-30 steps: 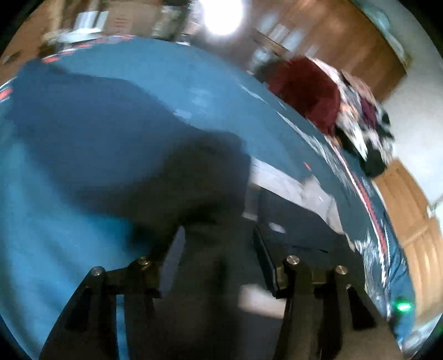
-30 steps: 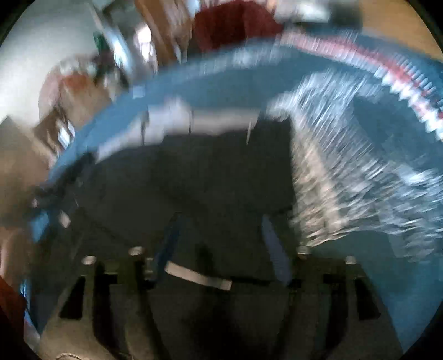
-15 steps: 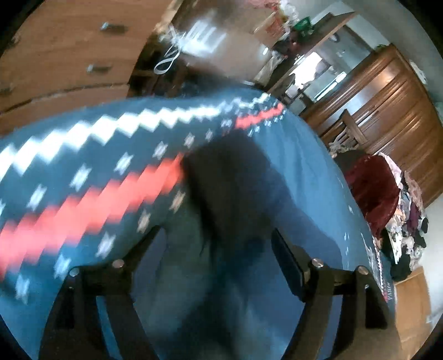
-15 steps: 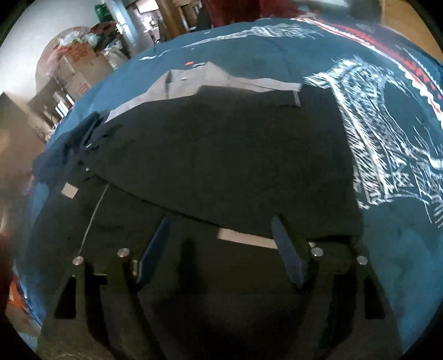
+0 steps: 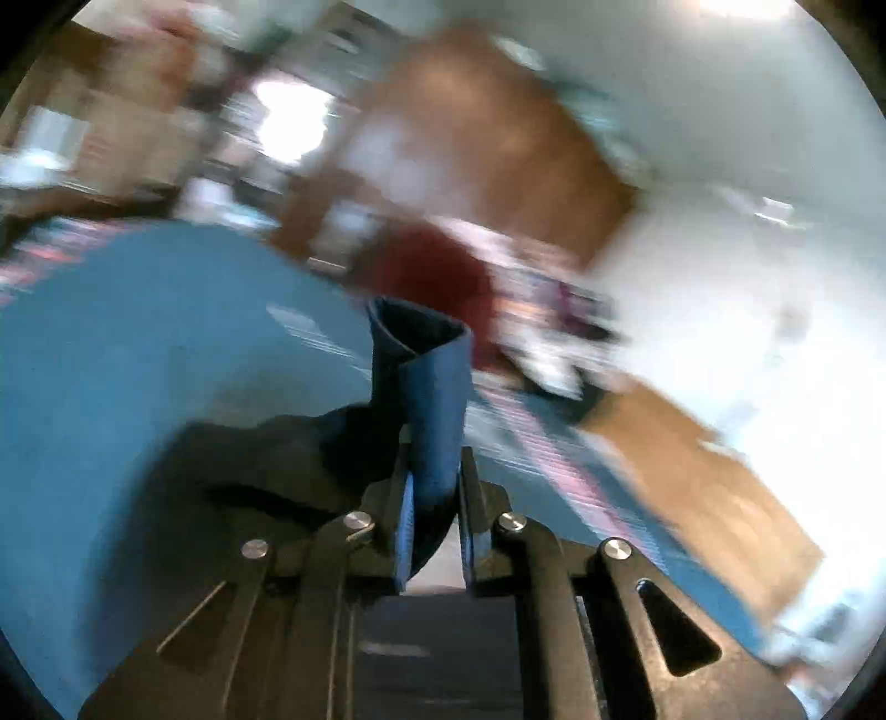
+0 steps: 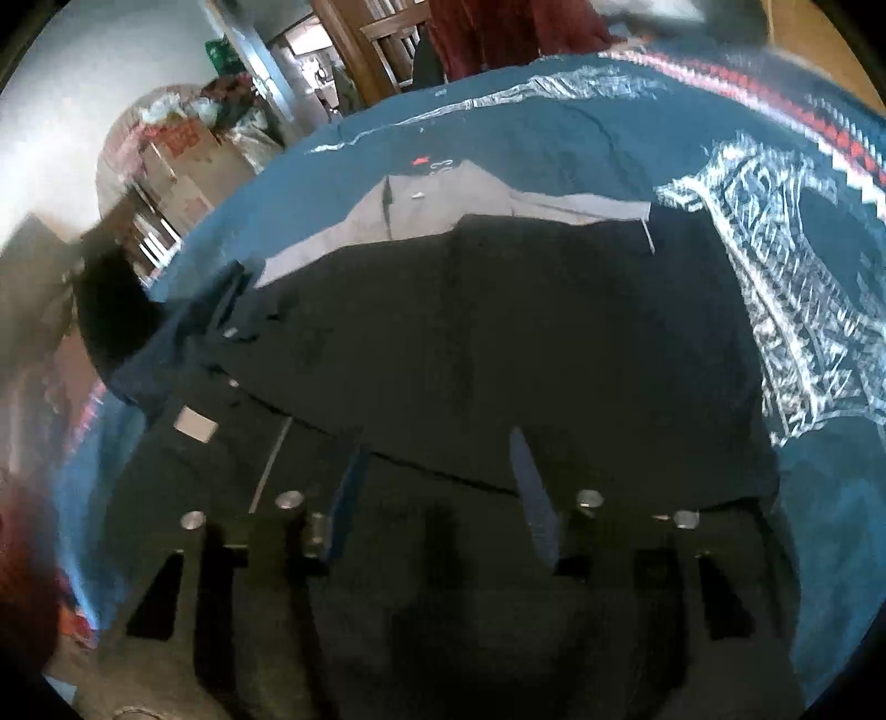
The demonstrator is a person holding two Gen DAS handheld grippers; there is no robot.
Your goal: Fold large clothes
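A large dark garment (image 6: pixel 498 332) with a grey band (image 6: pixel 443 199) along its far edge lies spread on a blue patterned blanket (image 6: pixel 554 127). My right gripper (image 6: pixel 437 487) is open and hovers just above the garment's near part. My left gripper (image 5: pixel 432 498) is shut on a dark blue fold of cloth (image 5: pixel 426 387), held up above the blanket (image 5: pixel 138 343); the fold stands up between the fingers. The left wrist view is blurred by motion.
A dark red cloth and a heap of mixed clothes (image 5: pixel 443 266) lie at the blanket's far side. Wooden cabinets (image 5: pixel 487 138) stand behind. In the right wrist view, boxes and clutter (image 6: pixel 183 144) stand at the far left, with a wooden chair (image 6: pixel 387 39) at the back.
My left gripper has shut on the dark blue cloth and swung up with it. My right gripper has stayed open over the garment and drawn back a little.
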